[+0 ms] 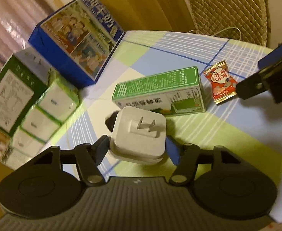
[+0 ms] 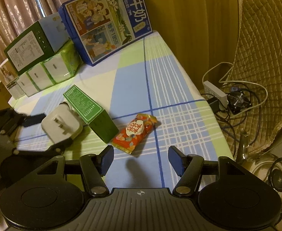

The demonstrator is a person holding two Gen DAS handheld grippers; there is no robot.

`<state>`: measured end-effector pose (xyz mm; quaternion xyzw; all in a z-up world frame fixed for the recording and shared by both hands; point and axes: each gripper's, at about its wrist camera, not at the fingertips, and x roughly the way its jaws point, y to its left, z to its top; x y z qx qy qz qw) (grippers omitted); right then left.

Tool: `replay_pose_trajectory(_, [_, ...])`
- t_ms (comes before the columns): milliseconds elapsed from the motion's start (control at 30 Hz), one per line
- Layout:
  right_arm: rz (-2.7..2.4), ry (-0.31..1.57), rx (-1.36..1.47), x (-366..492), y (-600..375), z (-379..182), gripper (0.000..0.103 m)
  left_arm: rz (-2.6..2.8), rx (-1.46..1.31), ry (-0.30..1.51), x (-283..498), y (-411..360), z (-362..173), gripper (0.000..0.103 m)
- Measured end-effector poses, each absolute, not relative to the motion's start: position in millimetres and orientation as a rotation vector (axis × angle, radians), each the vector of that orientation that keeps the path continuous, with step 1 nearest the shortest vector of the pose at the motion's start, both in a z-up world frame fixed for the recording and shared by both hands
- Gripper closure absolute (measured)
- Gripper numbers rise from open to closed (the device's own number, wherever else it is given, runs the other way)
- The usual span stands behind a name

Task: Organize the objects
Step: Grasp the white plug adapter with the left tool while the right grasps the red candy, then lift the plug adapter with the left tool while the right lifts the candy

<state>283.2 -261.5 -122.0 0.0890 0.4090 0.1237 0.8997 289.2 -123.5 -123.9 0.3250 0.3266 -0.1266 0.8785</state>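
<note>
White and square, the plastic plug adapter sits pinched between your left gripper's blue pads, its two metal prongs facing the camera, held just above the blue-green-white checked tablecloth. Your right gripper hovers low over the near edge of the cloth with its jaws spread wide and nothing between them. You have one adapter, one small green rectangular carton lying on its side, and one red foil candy packet on the cloth. The carton lies just beyond the adapter; the candy lies just beside the carton's end, a little ahead of your right gripper. At the far edge stand one large blue milk box, a dark green box stacked on a pack of three green-wrapped tissue packets
</note>
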Motion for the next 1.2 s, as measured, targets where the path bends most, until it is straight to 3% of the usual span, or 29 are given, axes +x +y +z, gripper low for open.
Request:
replay_pose_trajectory(167, [0.272, 0.839, 0.179, 292, -254, -124, 0.046, -0.229, 0.201, 0.891, 285, -90, -107, 0.043])
replay_pose_trajectory(267, [0.263, 0.842, 0.193, 301, -249, -127, 0.053, -0.192, 0.078, 0.906, 275, -78, -105, 0.043])
replay_pose_trajectory(500, [0.23, 0.836, 0.059, 320, -225, -135, 0.054, -0.176, 0.045, 0.9, 263, -68, -112, 0.043])
replay_pose_trajectory(633, [0.276, 0.84, -0.042, 312, -218, -138, 0.07, -0.189, 0.06, 0.874, 258, -66, -114, 0.04])
replay_pose_trajectory(700, [0.3, 0.848, -0.058, 301, -220, -138, 0.071, -0.193, 0.075, 0.857, 257, -66, -115, 0.03])
replay_pose_trajectory(833, [0.314, 0.857, -0.043, 282, -232, -137, 0.074, -0.199, 0.115, 0.83, 257, -68, -118, 0.03])
replay_pose_trajectory(1067, [0.304, 0.866, -0.01, 261, -239, -131, 0.073, -0.201, 0.117, 0.845, 263, -69, -129, 0.036])
replay_pose_trajectory(1200, [0.284, 0.867, 0.013, 264, -238, -130, 0.063, -0.202, 0.138, 0.837, 261, -73, -130, 0.042])
